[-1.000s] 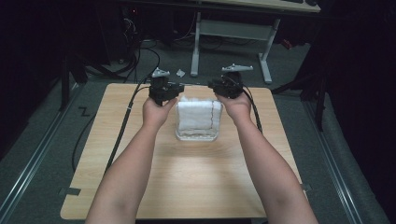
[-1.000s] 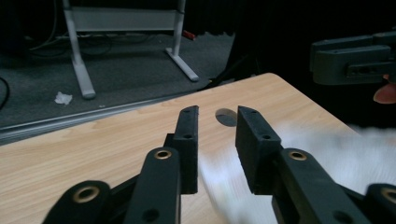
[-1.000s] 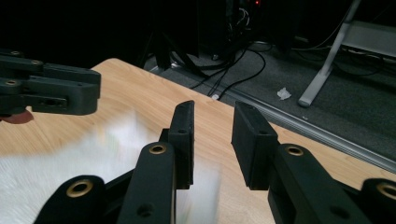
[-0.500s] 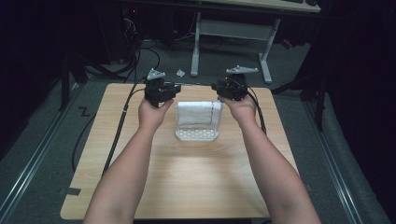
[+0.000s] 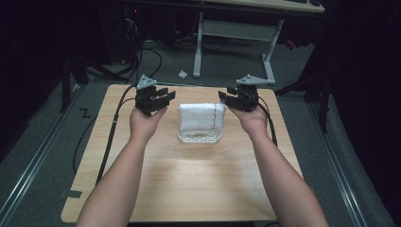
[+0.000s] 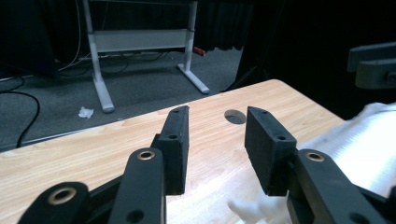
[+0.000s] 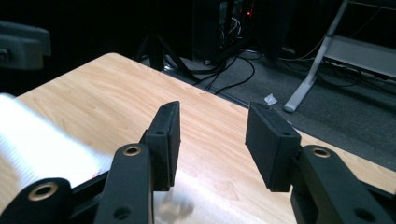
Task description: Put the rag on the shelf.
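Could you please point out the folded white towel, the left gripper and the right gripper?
Folded white terry towel (image 5: 200, 118): high view, middle of its top.
Left gripper (image 5: 164, 98): high view, between its fingertips.
Right gripper (image 5: 226, 98): high view, between its fingertips.

Both grippers moved outward off the folded white towel (image 5: 200, 118): left gripper (image 5: 163, 98) now left of it, right gripper (image 5: 226, 98) right; jaws have just been opening, nothing between them

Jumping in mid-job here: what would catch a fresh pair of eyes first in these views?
A folded white towel lying over a clear container stands out at the middle of the wooden table. The left gripper and right gripper flank it on either side, apart from it; their jaws have just been opening, with nothing between them.
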### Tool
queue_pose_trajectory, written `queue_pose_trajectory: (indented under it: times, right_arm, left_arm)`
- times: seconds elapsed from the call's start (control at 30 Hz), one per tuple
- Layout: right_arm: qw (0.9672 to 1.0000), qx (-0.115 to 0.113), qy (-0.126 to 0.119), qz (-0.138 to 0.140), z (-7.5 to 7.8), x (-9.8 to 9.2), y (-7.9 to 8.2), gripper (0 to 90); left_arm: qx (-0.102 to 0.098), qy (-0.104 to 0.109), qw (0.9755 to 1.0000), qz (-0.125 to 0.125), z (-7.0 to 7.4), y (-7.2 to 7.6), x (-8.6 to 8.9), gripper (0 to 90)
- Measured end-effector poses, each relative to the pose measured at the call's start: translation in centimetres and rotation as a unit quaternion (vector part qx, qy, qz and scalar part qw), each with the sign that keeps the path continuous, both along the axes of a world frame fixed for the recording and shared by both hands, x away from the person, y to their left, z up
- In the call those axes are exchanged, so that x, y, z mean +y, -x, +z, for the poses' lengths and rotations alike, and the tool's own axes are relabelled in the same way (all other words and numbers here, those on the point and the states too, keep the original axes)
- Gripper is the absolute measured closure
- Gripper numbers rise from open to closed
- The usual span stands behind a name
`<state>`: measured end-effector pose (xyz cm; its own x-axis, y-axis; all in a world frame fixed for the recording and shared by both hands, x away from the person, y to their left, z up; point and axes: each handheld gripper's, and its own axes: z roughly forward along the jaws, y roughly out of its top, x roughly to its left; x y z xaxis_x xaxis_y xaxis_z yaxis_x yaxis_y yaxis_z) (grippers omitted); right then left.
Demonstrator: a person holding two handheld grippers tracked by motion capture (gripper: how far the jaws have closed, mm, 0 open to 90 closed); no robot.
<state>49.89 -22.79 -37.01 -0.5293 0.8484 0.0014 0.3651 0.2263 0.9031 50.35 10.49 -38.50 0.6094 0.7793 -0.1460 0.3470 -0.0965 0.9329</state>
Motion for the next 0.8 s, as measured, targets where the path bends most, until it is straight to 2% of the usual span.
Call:
queue_pose_trajectory:
  times: [0.07,0.13,0.23,0.3,0.47,0.6,0.67,0.73,0.8]
  right_arm:
    - [1.0,-0.001,0.0,0.001,-0.1,-0.1,0.4,54.3]
    - [0.9999,-0.014,0.009,0.001,-0.2,-0.4,1.6,53.1]
    - [0.9998,-0.02,0.006,0.003,-0.5,-0.8,2.7,51.9]
    - [0.9996,-0.028,0.007,-0.001,-0.7,-1.1,3.7,51.0]
    - [0.9992,-0.031,0.023,0.004,-1.6,-1.6,5.7,47.5]
    - [0.9987,-0.037,0.035,0.009,-2.3,-2.0,7.7,46.1]
    - [0.9984,-0.041,0.037,0.01,-2.7,-2.1,8.6,46.7]
    - [0.9985,-0.033,0.041,0.014,-3.2,-2.1,9.5,46.1]
    - [0.9984,-0.034,0.042,0.015,-3.9,-2.0,10.5,46.9]
  left_arm:
    - [-0.001,0.001,1.0,0.0,0.0,0.3,0.2,60.0]
    - [0.001,0.012,0.9999,0.001,-0.3,1.1,0.8,59.4]
    - [0.0,0.016,0.9999,0.0,-0.8,2.4,1.5,58.9]
    - [0.0,0.01,0.9999,-0.002,-1.1,3.3,1.8,58.3]
    - [-0.007,0.002,0.9999,-0.011,-2.1,6.1,2.5,57.1]
    - [-0.006,-0.013,0.9997,-0.019,-3.6,8.6,3.3,56.1]
    - [0.002,-0.016,0.9996,-0.021,-4.6,9.8,3.8,55.8]
    - [0.012,-0.018,0.9995,-0.024,-5.6,11.0,4.2,55.6]
    - [0.02,-0.026,0.9991,-0.027,-6.6,12.2,4.7,55.3]
